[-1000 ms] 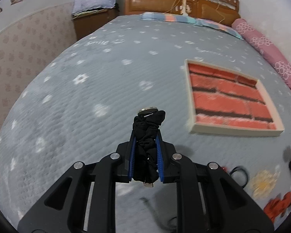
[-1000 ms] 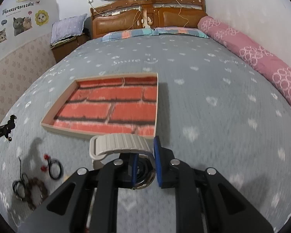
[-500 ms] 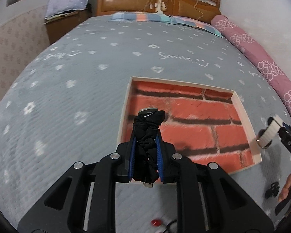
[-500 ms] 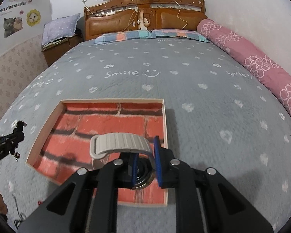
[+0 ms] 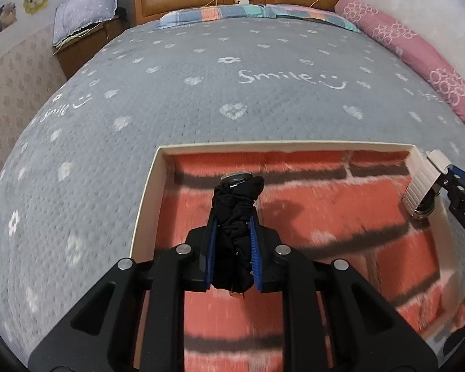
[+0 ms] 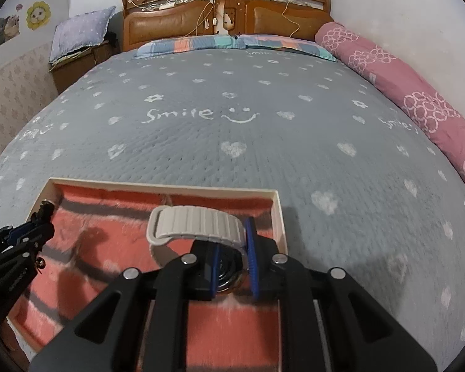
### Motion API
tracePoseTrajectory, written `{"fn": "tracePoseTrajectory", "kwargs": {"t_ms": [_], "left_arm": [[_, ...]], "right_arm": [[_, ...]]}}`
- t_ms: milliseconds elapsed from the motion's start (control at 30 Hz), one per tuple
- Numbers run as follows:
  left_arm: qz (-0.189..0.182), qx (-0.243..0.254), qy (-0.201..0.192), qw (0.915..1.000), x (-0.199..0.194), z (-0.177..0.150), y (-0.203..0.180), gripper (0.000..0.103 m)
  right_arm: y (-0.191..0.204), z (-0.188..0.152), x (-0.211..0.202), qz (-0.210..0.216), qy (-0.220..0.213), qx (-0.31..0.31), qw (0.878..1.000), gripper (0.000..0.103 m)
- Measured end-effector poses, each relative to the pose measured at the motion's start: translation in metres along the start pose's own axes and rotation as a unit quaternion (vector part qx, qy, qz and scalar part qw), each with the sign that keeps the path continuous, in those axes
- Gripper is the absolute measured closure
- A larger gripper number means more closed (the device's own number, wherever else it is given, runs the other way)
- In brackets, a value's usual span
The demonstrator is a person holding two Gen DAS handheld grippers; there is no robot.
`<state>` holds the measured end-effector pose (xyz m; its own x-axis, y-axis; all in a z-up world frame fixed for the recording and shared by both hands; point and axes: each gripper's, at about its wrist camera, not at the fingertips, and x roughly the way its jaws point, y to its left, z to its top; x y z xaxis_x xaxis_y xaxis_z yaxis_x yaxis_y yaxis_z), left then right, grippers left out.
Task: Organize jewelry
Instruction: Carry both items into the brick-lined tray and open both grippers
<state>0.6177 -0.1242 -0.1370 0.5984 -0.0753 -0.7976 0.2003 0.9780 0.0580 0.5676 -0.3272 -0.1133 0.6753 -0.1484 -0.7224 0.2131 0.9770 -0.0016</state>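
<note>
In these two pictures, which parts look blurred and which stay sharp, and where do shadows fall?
Left wrist view: the brick-patterned tray and bedspread are smeared by motion, while the left gripper and its black scrunchie stay sharp; the gripper's shadow falls on the tray floor. Right wrist view: the tray is likewise streaked, the right gripper and the watch crisp. The fisheye lens curves the bed in both.

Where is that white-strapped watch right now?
The watch is clamped in the right gripper, held above the right end of the brick-patterned tray on the bed.
</note>
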Motion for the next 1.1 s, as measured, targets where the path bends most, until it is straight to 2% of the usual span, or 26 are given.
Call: {"fn": "tracePoseTrajectory", "kwargs": {"t_ms": [133,433,600,633,667,733,833,1033,1100], "left_arm": [[-0.007,-0.021,0.007,0.9997,0.018,0.013,0.004,0.086],[0.004,-0.001,0.031,0.9995,0.04,0.016,-0.007,0.084],[0.014,-0.009,0.049,0.9987,0.046,0.017,-0.004,0.068],[0.012,-0.011,0.05,0.9986,0.044,0.016,-0.002,0.062],[0.01,-0.011,0.051,0.9986,0.043,0.016,-0.002,0.058],[0.013,-0.009,0.049,0.9987,0.038,0.014,-0.003,0.052],[0.021,-0.005,0.045,0.9988,0.027,0.011,-0.003,0.049],[0.023,-0.017,0.031,0.9991,-0.01,-0.004,0.006,0.031],[0.026,-0.019,0.028,0.9991,-0.024,-0.012,0.01,0.03]], "right_arm": [[0.005,0.007,0.016,-0.001,0.013,-0.008,1.0,0.088],[0.005,0.006,0.036,0.007,0.042,0.014,0.999,0.087],[0.005,0.004,0.036,0.012,0.055,0.014,0.998,0.085],[0.003,0.003,0.036,0.013,0.06,0.018,0.998,0.076],[0.002,0.003,0.034,0.016,0.061,0.021,0.998,0.059],[0.003,0.001,0.026,0.011,0.052,0.013,0.998,0.049],[0.006,0.0,0.018,0.012,0.055,-0.004,0.998,0.048],[-0.001,-0.012,-0.009,0.003,0.05,-0.007,0.999,0.047],[-0.006,-0.016,-0.021,-0.003,0.046,-0.007,0.999,0.047]]}}
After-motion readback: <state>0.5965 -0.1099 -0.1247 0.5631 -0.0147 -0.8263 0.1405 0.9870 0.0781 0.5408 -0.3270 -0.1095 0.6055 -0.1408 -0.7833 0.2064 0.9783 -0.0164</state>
